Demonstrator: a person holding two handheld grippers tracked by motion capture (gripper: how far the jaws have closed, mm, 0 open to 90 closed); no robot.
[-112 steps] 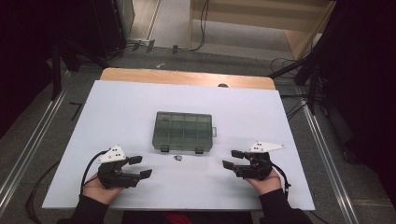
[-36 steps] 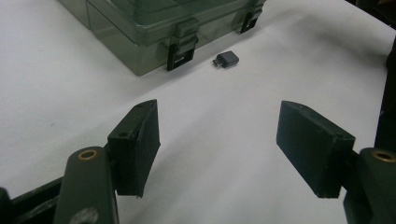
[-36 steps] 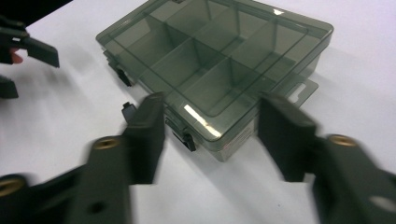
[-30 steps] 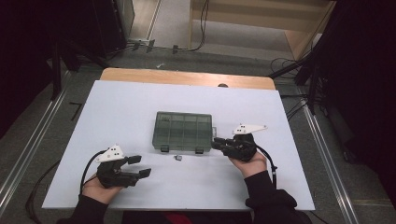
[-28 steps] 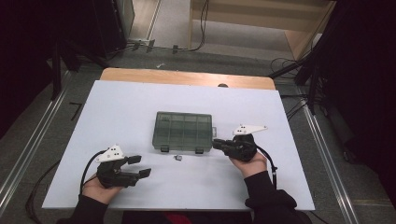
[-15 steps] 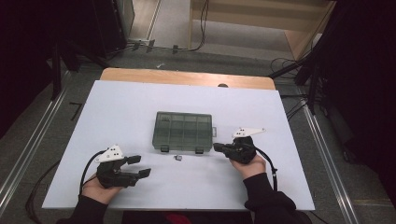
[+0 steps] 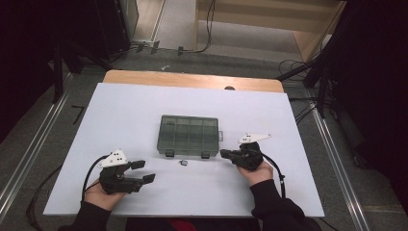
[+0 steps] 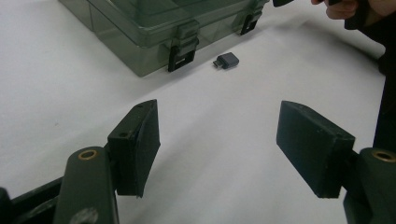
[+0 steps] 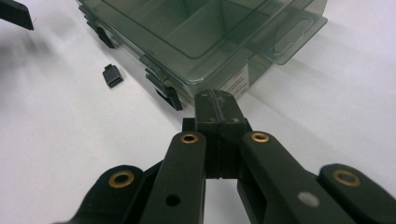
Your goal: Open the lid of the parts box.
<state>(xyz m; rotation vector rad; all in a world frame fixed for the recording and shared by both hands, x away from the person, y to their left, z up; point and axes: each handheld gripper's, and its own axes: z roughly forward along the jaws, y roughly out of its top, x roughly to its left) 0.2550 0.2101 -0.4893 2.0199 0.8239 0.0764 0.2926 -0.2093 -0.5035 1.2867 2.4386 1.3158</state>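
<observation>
A: Where is the compartment box (image 7: 188, 135)?

B: Frame centre, lid down. My right gripper (image 7: 225, 154) sits clenched on nothing, its tip just off the box's lower-right corner. My left gripper (image 7: 143, 171), lower left, gapes wide.

A: Anything nearby?

B: A small dark adapter (image 7: 183, 163) just below the box. Compartment contents unreadable.

A small white label (image 9: 238, 79) sits on the end of the organiser box (image 9: 196, 37); its print is too blurred to read.
</observation>
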